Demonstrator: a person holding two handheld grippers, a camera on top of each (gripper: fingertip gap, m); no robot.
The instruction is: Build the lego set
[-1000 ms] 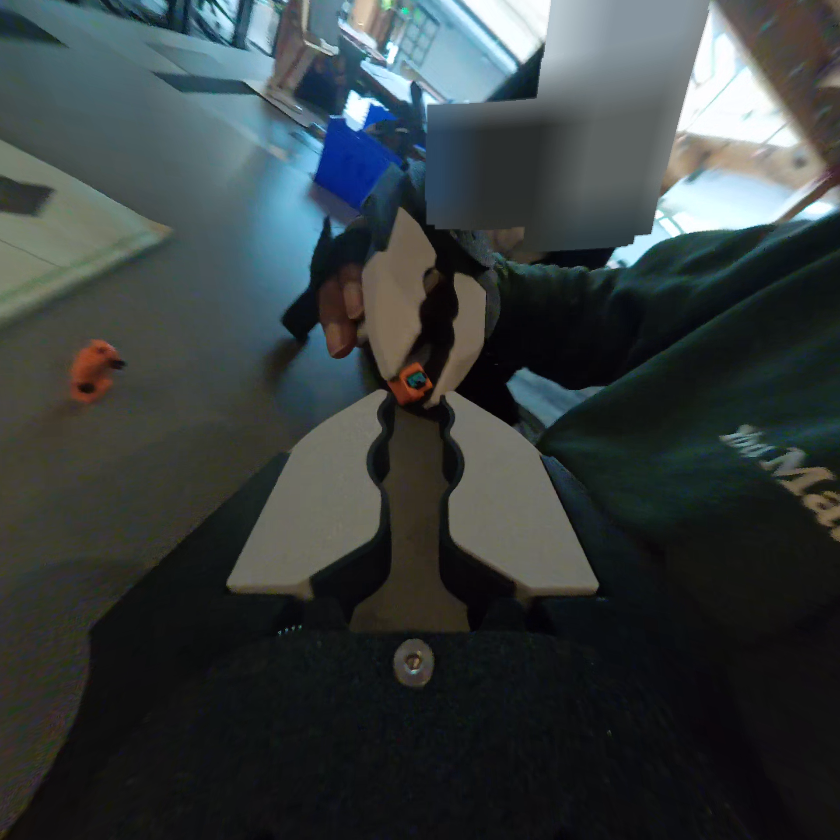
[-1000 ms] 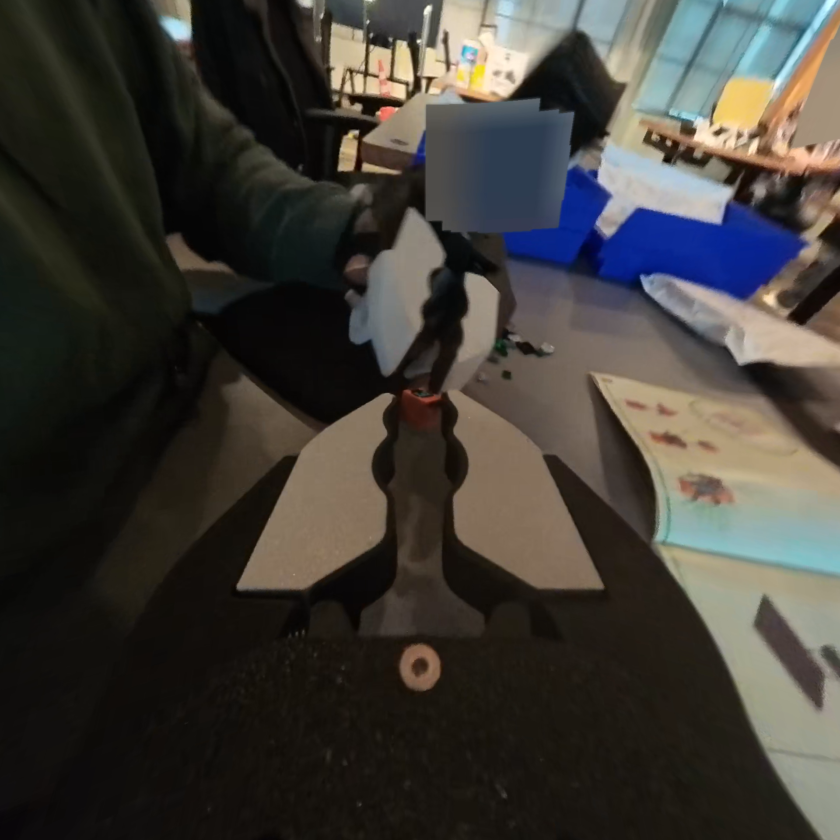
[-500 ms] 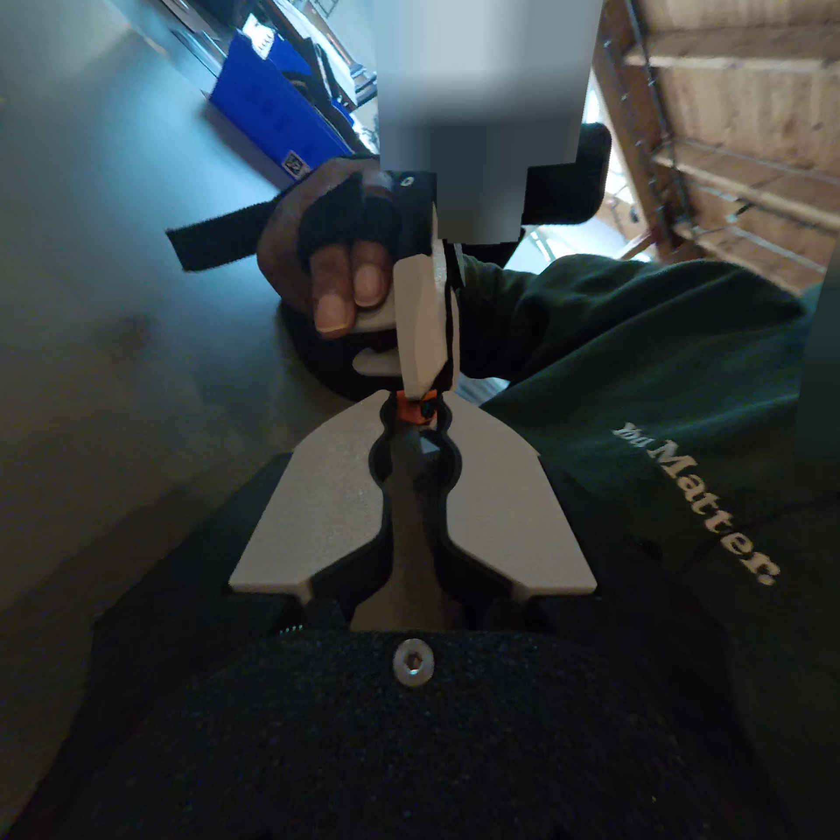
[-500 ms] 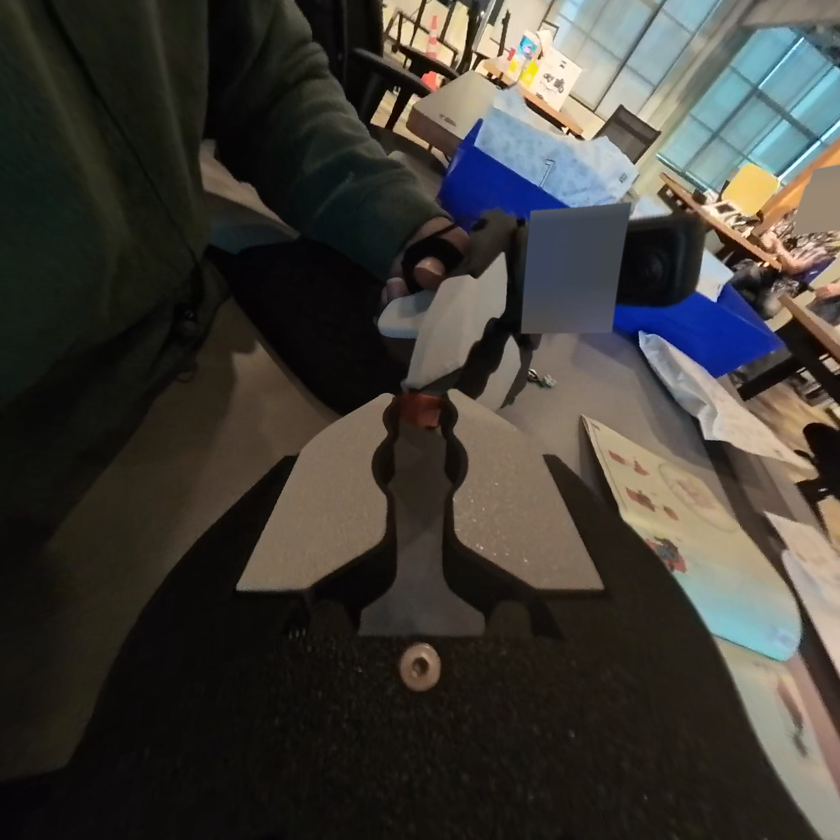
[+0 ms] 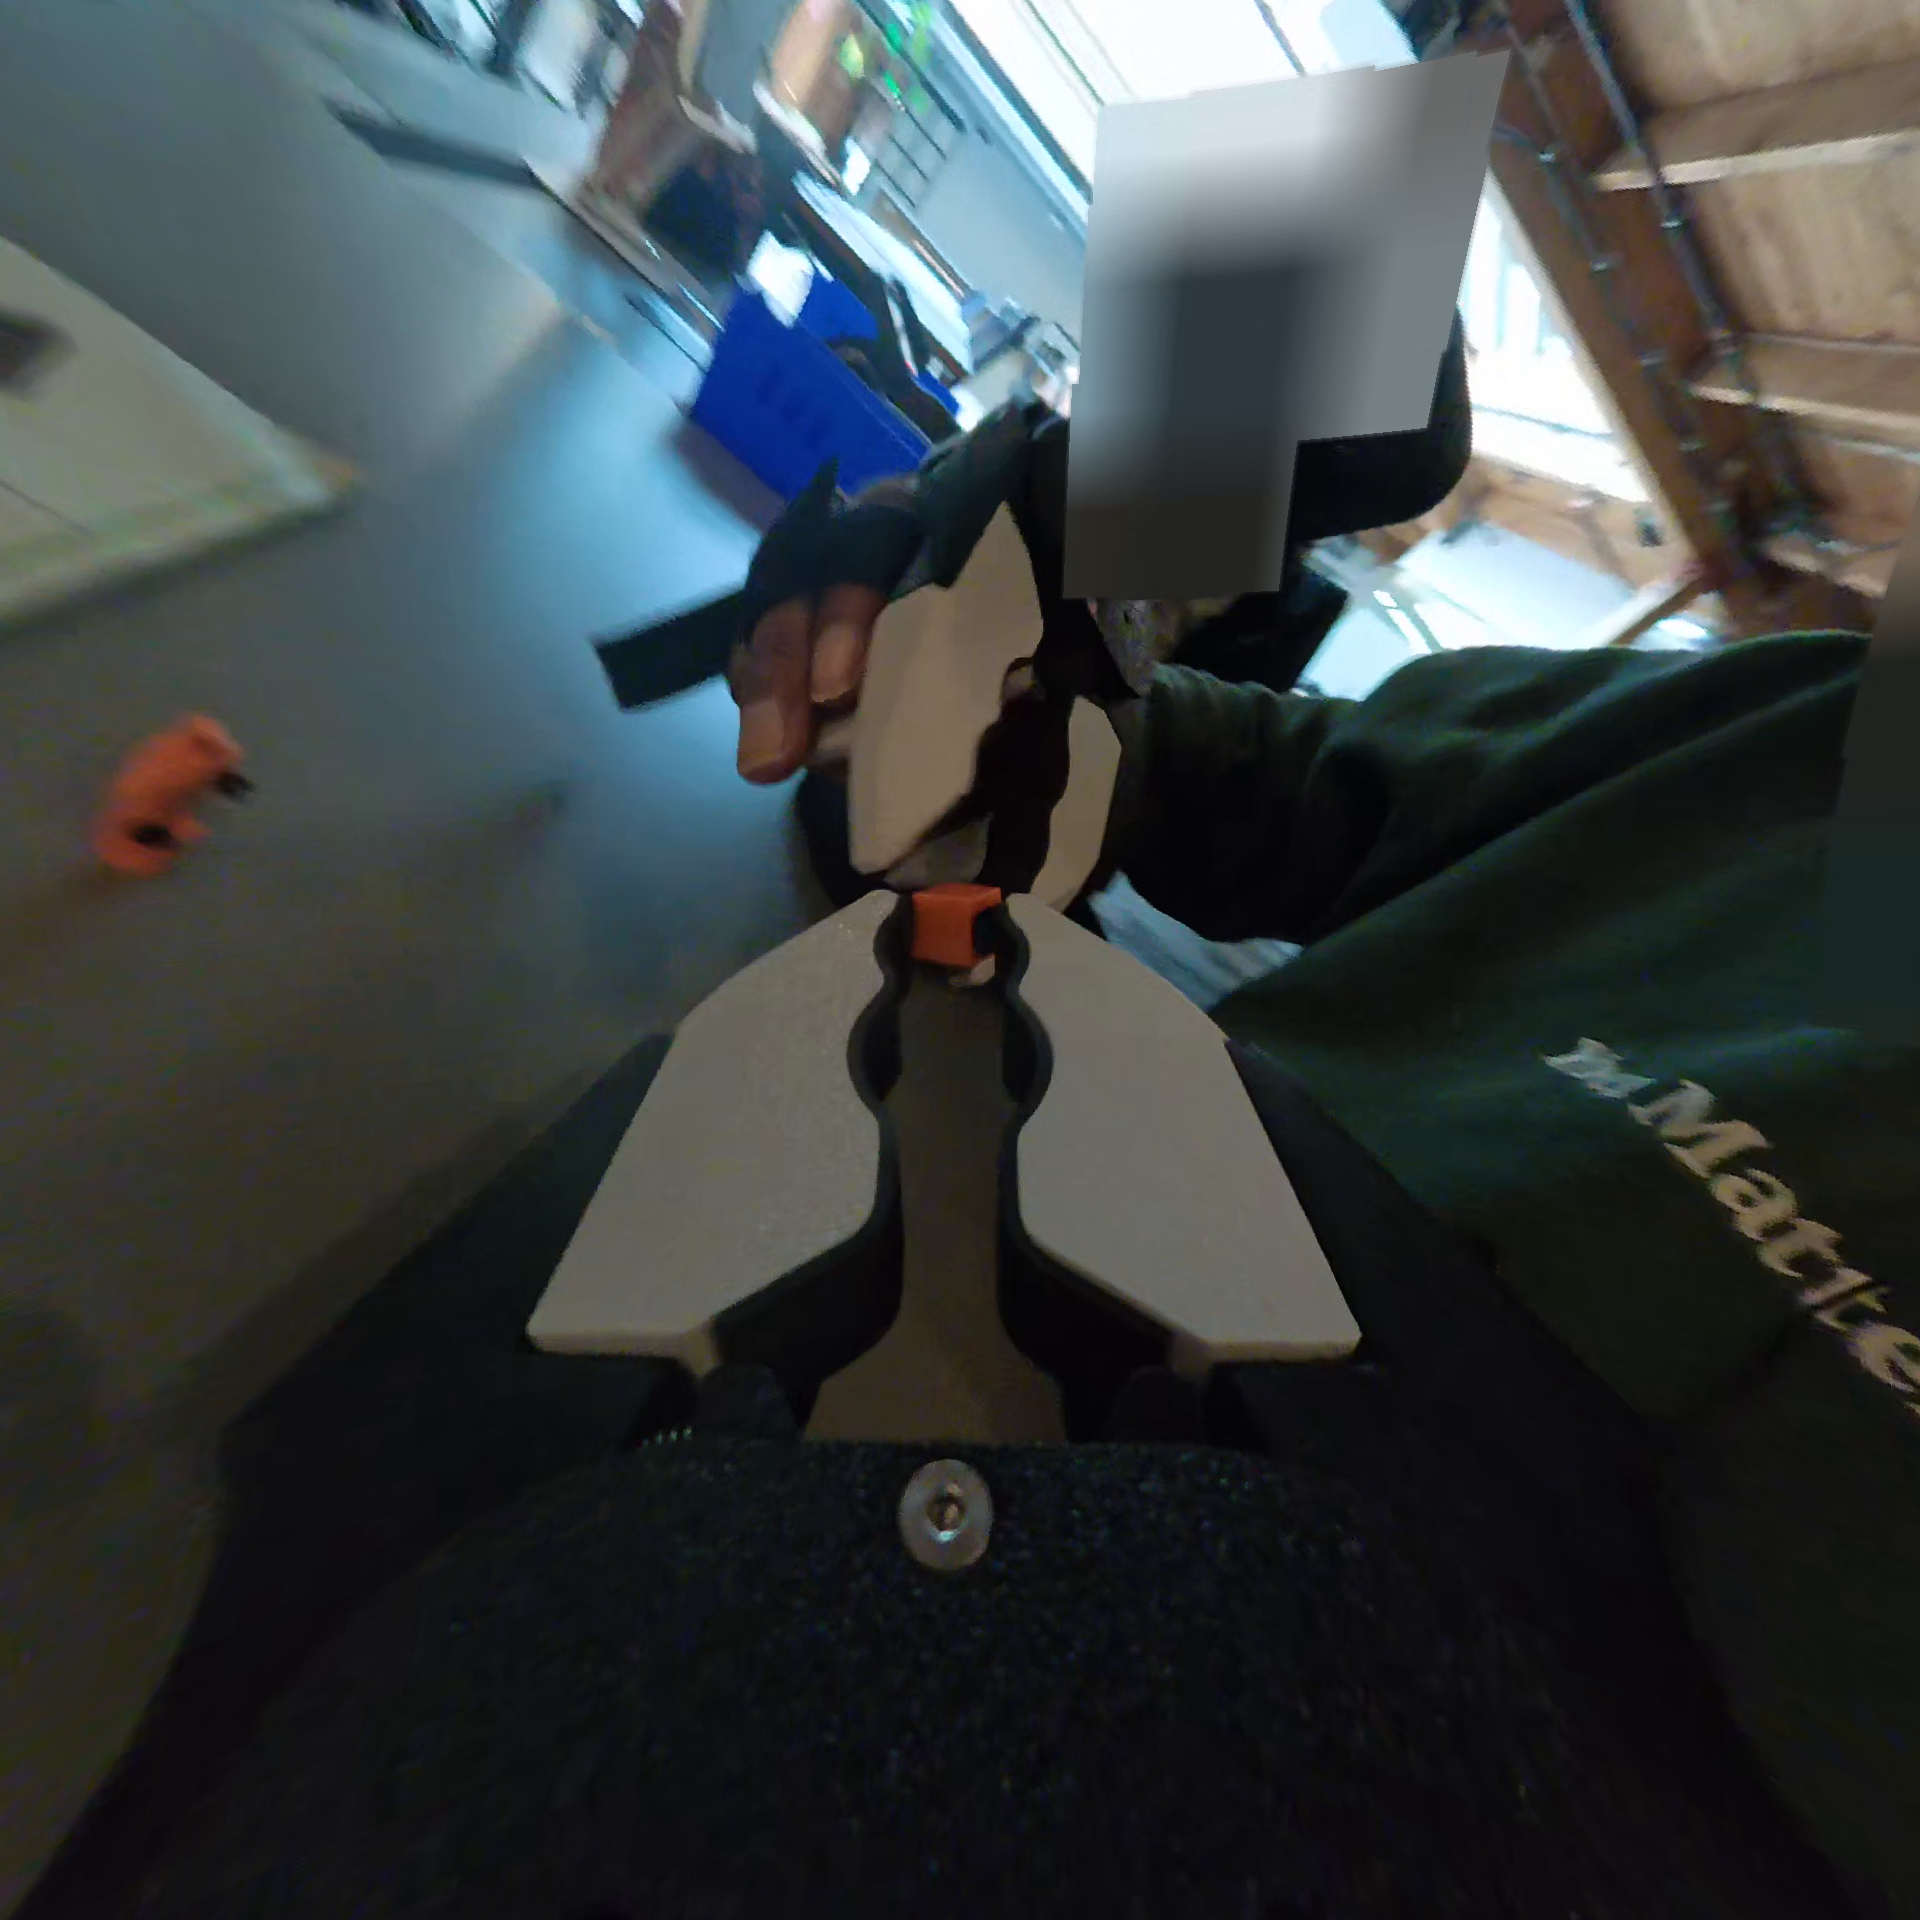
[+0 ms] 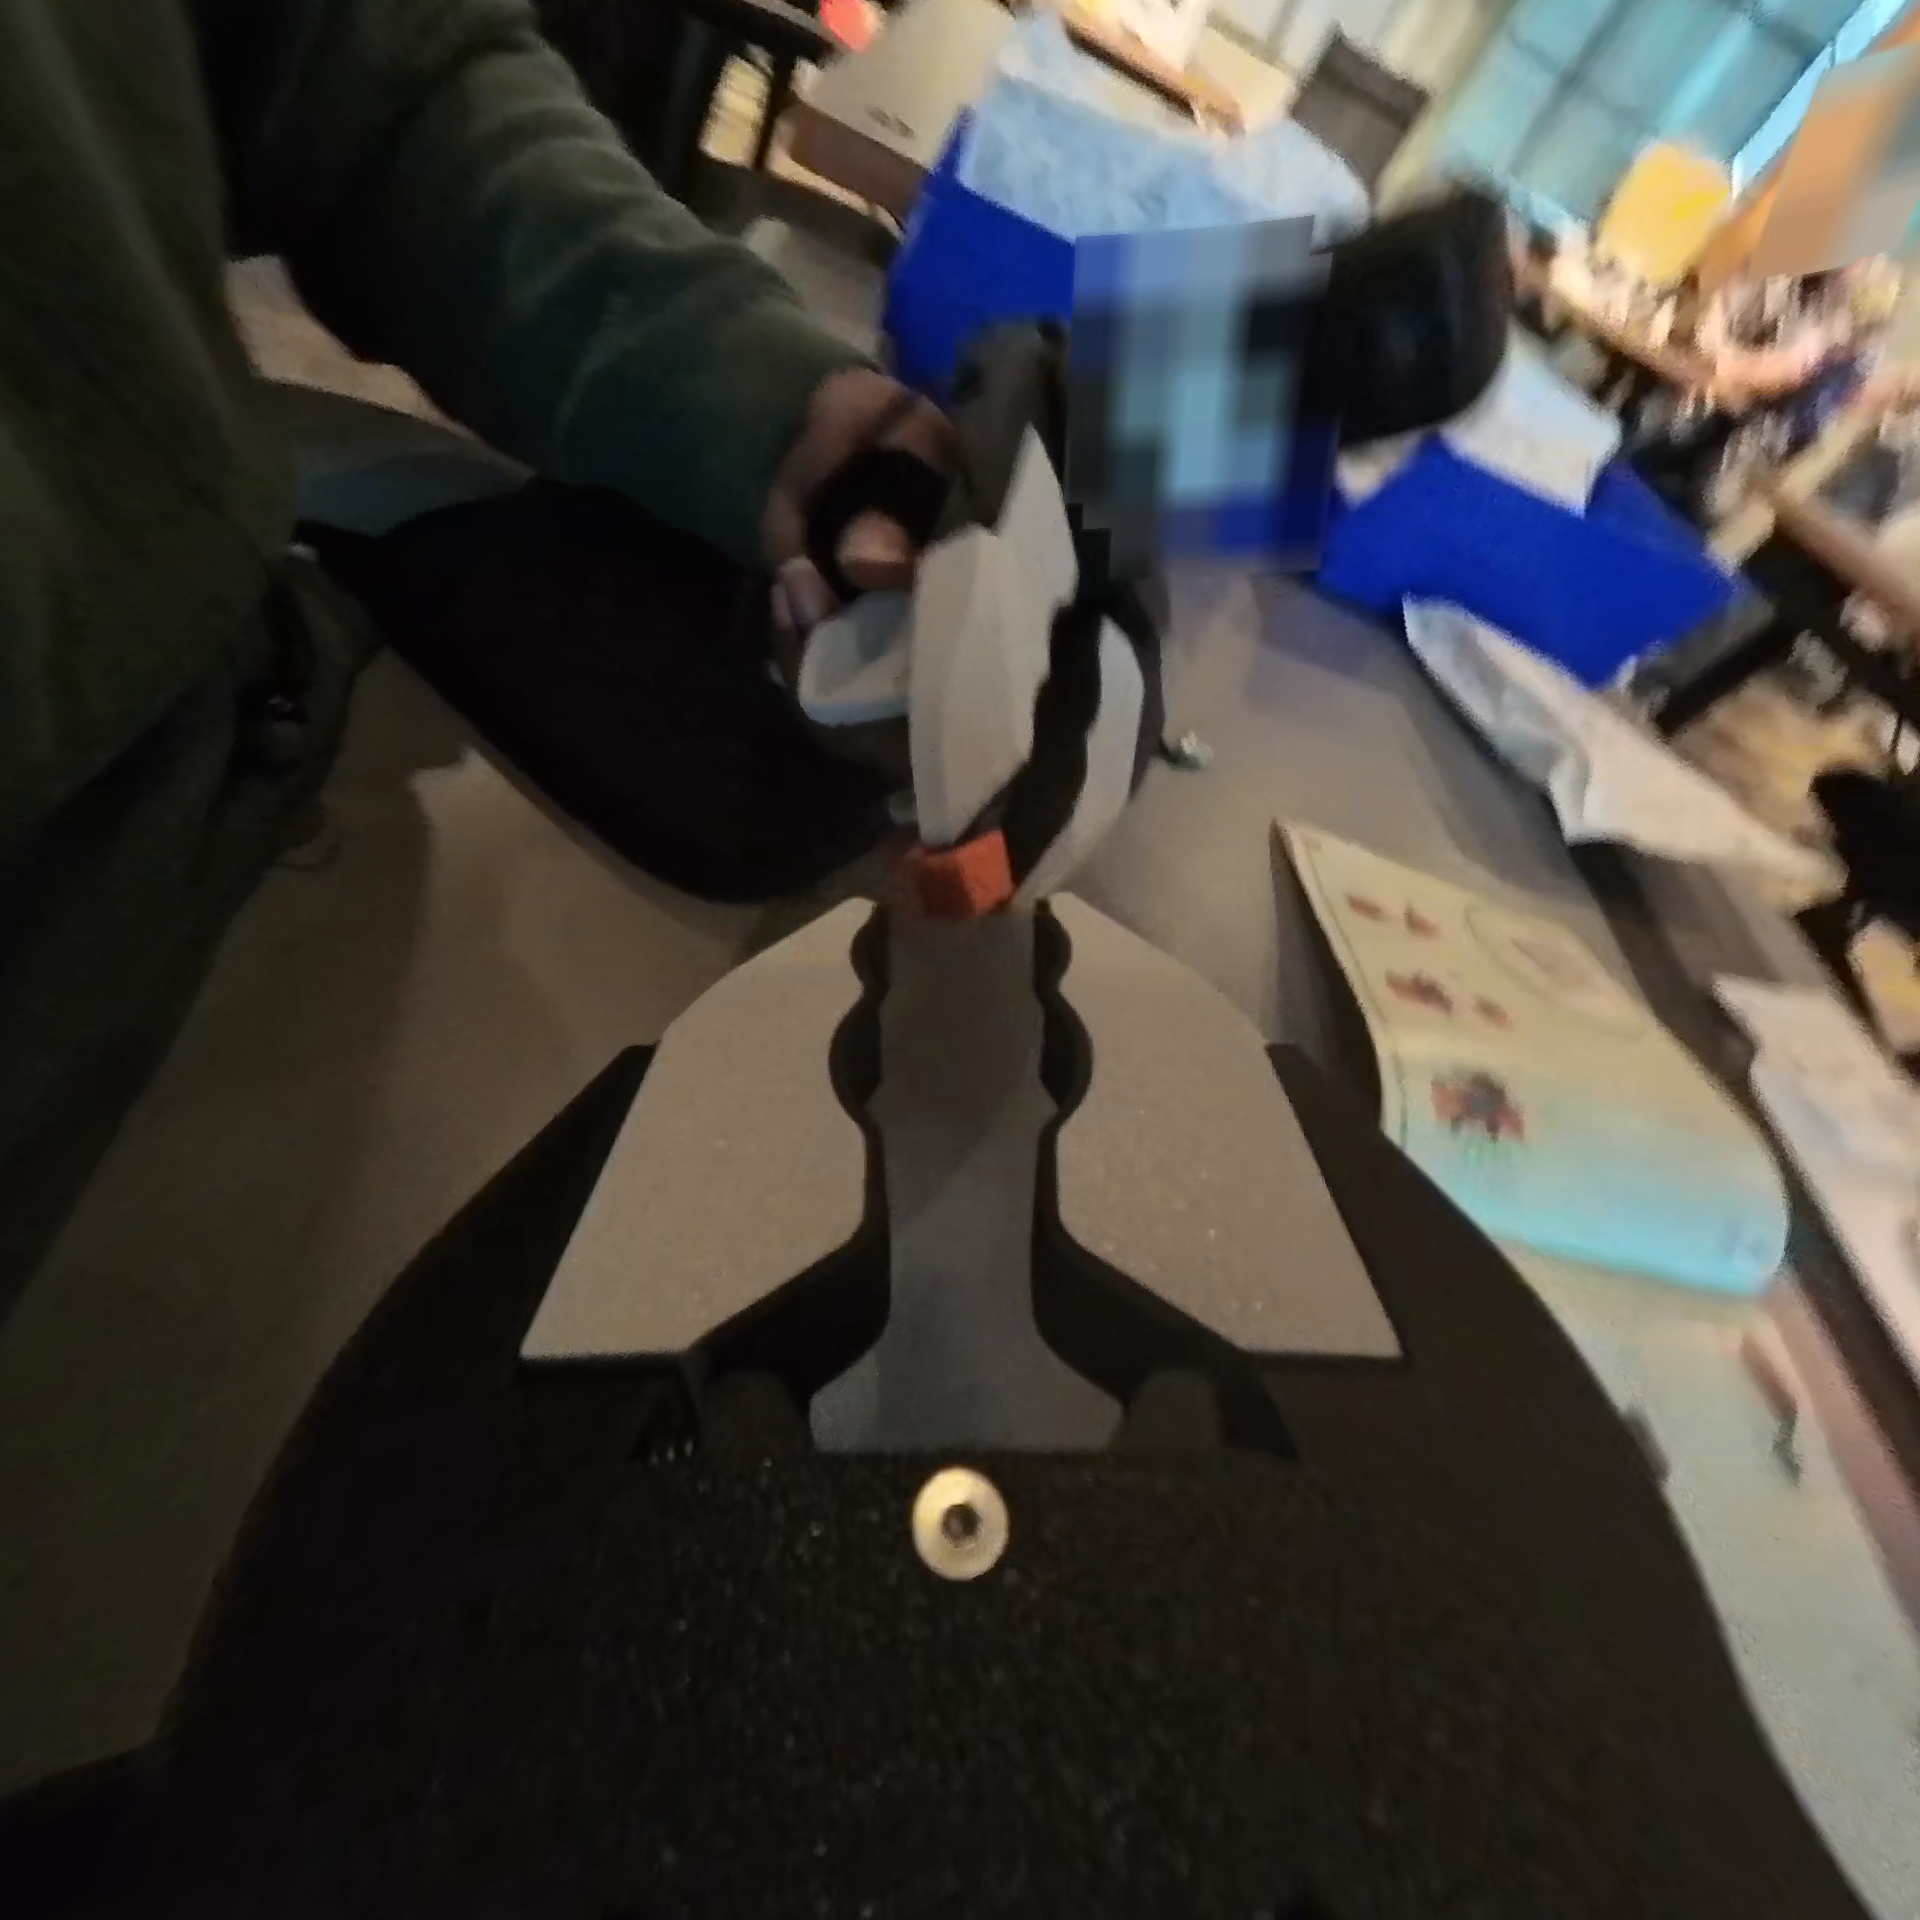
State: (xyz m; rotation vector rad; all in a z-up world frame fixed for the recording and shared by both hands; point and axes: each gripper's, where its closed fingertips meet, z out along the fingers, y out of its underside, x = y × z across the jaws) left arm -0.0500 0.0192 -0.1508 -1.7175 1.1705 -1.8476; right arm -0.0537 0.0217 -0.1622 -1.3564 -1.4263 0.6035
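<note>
While left gripper (image 5: pixel 951 928) clamps orange brick (image 5: pixel 945 928), orange model (image 5: pixel 161 795) (blurred) nearby

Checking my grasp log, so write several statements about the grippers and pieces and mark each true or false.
1. The left gripper is shut on a small orange brick. True.
2. The right gripper clamps that brick too. False: its jaws stand apart, just short of the brick.
3. A second orange piece lies on the table. True.
4. The instruction booklet is held in a gripper. False: it lies flat on the table.
5. The bins behind are red. False: they are blue.
</note>
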